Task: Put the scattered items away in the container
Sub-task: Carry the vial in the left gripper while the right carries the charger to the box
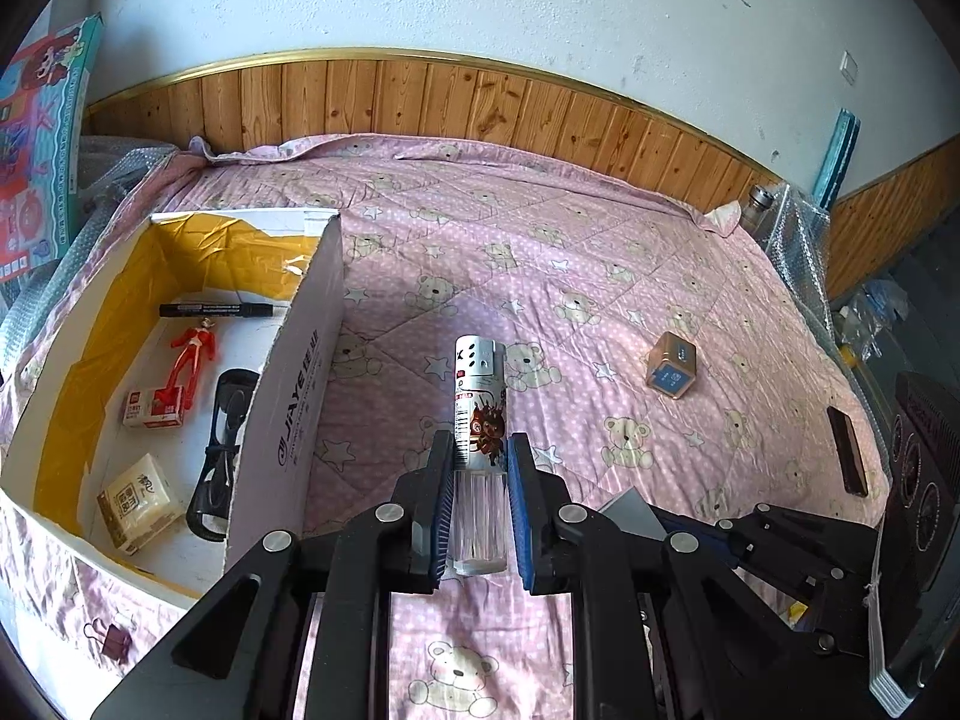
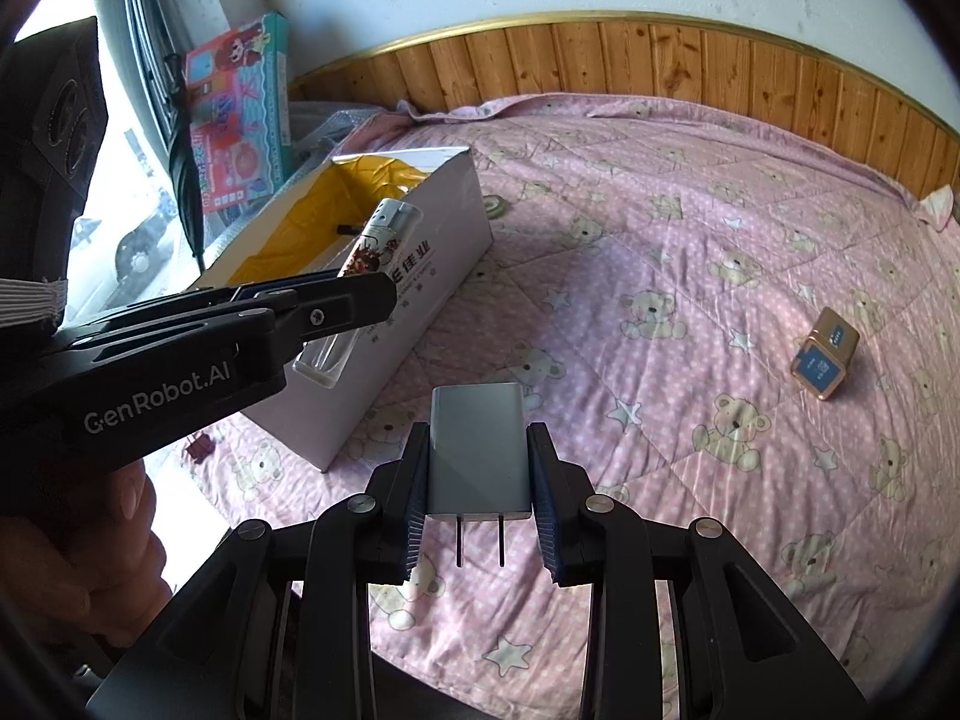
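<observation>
Far to my left the white cardboard box (image 1: 303,360) stands open on the bed, its tall near wall between its contents and my left claw (image 1: 480,468). Inside lie a black marker (image 1: 216,309), a red figure (image 1: 189,363), two small packets (image 1: 153,408) and black goggles (image 1: 219,450). A dark red binder clip (image 1: 111,642) lies on the quilt just outside the box's near corner.

My left claw is clamped on a lighter (image 1: 480,420), its blue pads pressed on both sides of the body where the printed sleeve meets the clear base. The metal head points away from me, and the lighter sits just right of the box wall, not over the opening.

Beyond it the pink bear-print quilt (image 1: 540,252) runs wide and bare up to the wood-panelled headboard (image 1: 420,102).

To the right, my right claw (image 2: 480,480) grips a grey plug adapter (image 2: 477,450) by its flat sides, the two prongs pointing back at me. It hangs above the quilt near the box's short end.

Further right a small gold and blue box (image 1: 672,373) lies alone on the quilt, well apart from both claws. A dark flat block (image 1: 846,450) rests near the bed's right edge.
</observation>
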Available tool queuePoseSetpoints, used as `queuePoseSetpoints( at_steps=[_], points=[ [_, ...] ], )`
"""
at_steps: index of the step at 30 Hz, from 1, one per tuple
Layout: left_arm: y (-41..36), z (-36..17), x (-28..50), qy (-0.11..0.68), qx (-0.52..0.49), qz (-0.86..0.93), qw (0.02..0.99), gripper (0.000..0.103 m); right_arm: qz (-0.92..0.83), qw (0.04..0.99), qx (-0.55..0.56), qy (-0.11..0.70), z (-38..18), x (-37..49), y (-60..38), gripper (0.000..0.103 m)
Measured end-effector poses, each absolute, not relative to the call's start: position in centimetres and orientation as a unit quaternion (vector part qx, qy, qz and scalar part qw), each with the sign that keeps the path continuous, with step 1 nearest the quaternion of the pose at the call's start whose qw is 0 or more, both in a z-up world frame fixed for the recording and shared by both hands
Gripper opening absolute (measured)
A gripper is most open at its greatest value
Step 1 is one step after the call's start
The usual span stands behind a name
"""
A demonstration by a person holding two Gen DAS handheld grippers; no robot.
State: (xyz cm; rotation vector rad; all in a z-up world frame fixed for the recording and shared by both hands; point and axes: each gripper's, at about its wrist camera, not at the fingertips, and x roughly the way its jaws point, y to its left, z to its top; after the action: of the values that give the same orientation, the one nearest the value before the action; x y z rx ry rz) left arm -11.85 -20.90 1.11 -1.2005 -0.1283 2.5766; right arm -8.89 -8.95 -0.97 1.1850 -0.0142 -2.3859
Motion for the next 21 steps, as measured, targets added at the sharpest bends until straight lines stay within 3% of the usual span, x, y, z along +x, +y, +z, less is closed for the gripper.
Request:
queuePoseSetpoints(
  at_steps=[21],
  points=[
    [-29.3, 2.3, -12.2, -0.104, -0.395, 0.907, 0.101, 0.018, -0.867, 0.278, 0.413, 0.029, 1.8, -9.4, -15.0, 0.032]
  ],
)
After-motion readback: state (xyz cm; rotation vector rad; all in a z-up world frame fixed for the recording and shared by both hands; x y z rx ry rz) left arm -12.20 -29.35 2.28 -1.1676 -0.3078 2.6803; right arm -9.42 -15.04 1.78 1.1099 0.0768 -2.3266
